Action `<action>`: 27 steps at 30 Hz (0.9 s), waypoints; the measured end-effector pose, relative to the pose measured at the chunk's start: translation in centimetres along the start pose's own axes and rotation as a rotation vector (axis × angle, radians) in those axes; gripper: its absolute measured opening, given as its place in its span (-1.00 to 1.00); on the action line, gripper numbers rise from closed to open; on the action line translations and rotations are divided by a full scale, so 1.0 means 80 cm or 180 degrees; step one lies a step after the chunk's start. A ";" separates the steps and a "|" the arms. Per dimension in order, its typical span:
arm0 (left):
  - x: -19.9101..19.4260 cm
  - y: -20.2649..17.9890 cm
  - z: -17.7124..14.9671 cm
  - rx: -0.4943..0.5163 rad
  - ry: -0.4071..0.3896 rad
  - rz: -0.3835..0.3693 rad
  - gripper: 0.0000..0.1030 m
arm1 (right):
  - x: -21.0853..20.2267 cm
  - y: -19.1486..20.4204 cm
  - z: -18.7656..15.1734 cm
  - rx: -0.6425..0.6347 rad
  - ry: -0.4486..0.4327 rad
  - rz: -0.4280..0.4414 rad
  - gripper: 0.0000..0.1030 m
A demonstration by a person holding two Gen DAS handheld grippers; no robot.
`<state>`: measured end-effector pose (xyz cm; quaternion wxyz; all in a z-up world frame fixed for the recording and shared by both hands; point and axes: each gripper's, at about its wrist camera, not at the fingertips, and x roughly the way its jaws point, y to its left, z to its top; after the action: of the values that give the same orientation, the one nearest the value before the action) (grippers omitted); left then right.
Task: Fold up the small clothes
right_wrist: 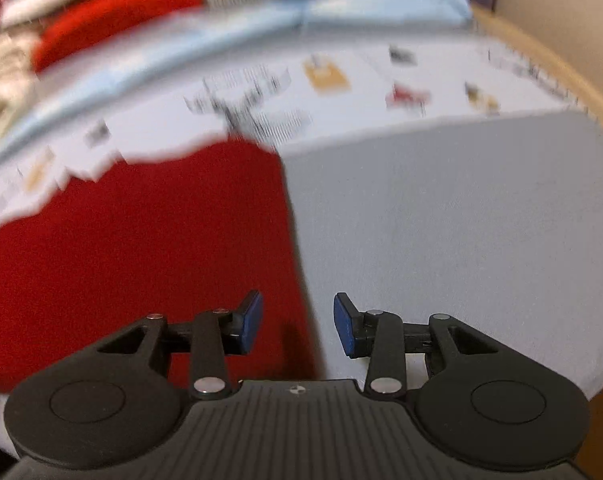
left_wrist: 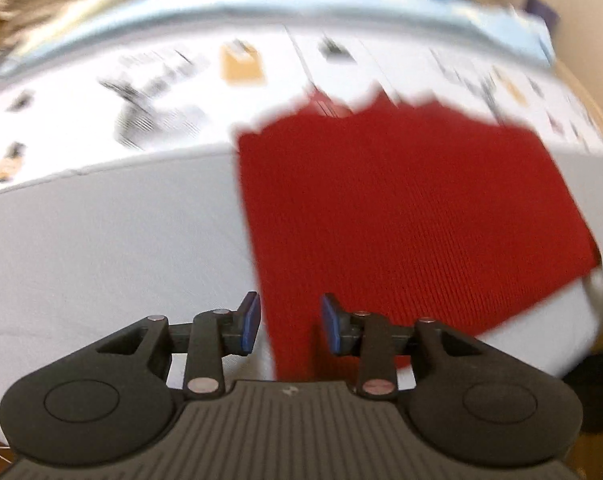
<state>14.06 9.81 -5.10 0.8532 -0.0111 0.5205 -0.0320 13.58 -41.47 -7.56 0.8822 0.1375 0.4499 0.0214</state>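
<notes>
A red knitted garment (left_wrist: 401, 208) lies flat on a grey cloth surface (left_wrist: 101, 248). In the left wrist view my left gripper (left_wrist: 290, 322) is open and empty over the garment's near left edge. In the right wrist view the same red garment (right_wrist: 141, 248) fills the left half. My right gripper (right_wrist: 298, 322) is open and empty, straddling the garment's near right edge. Both views are blurred by motion.
A white sheet printed with small pictures (left_wrist: 181, 80) and a light blue cloth (right_wrist: 261, 28) lie beyond the garment. A pile of other clothes, one red (right_wrist: 113, 12), sits at the far left. A wooden edge (right_wrist: 561, 76) runs along the right.
</notes>
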 end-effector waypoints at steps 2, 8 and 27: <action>-0.027 0.013 0.008 -0.0110 -0.0267 0.0040 -0.26 | -0.012 0.022 -0.002 -0.0132 -0.0152 0.0073 -0.20; -0.121 0.032 -0.013 -0.0147 -0.0805 0.0271 -0.12 | -0.037 0.107 -0.030 -0.0391 -0.0376 0.0374 -0.33; -0.164 0.165 -0.062 -0.0887 -0.1022 0.0504 -0.09 | -0.023 0.433 -0.155 -0.2015 -0.0316 0.1468 -0.34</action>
<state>4.25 23.91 3.63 0.9151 -0.0928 0.3767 0.1094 5.55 -5.69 -3.97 0.8737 -0.0430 0.3352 0.3499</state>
